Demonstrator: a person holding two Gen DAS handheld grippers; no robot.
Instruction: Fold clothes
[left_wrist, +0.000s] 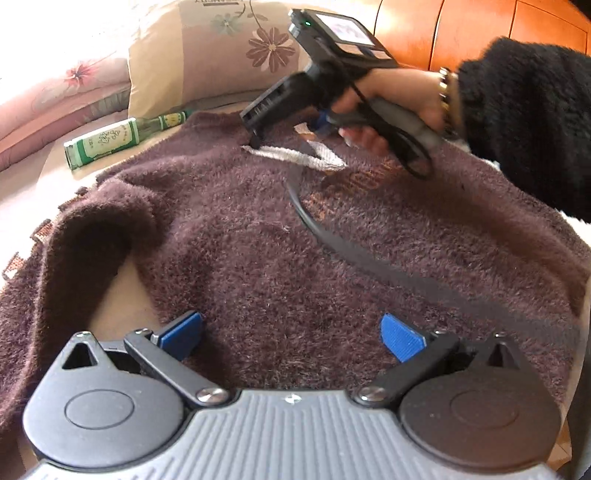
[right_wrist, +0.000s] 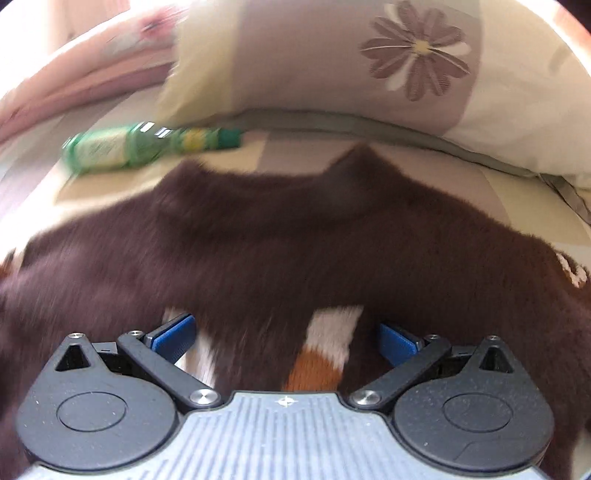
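Motion blurs the green bottle (right_wrist: 147, 147) and sweater (right_wrist: 295, 251); its sleeves are cropped.

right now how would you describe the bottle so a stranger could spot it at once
Start at the big beige flowered pillow at the head of the bed. Just below its lower corner, past the far edge of the fuzzy dark brown sweater, a green glass bottle lies on its side. It is the only hard, shiny thing among soft fabrics, with a pale label.

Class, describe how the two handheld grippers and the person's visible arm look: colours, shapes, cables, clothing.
Each gripper, left gripper and right gripper, has blue ribbed pads, black linkages, round black discs and a grey ridged body. A black cable trails from the right one. The hand shows a fuzzy black sleeve and beaded bracelet.
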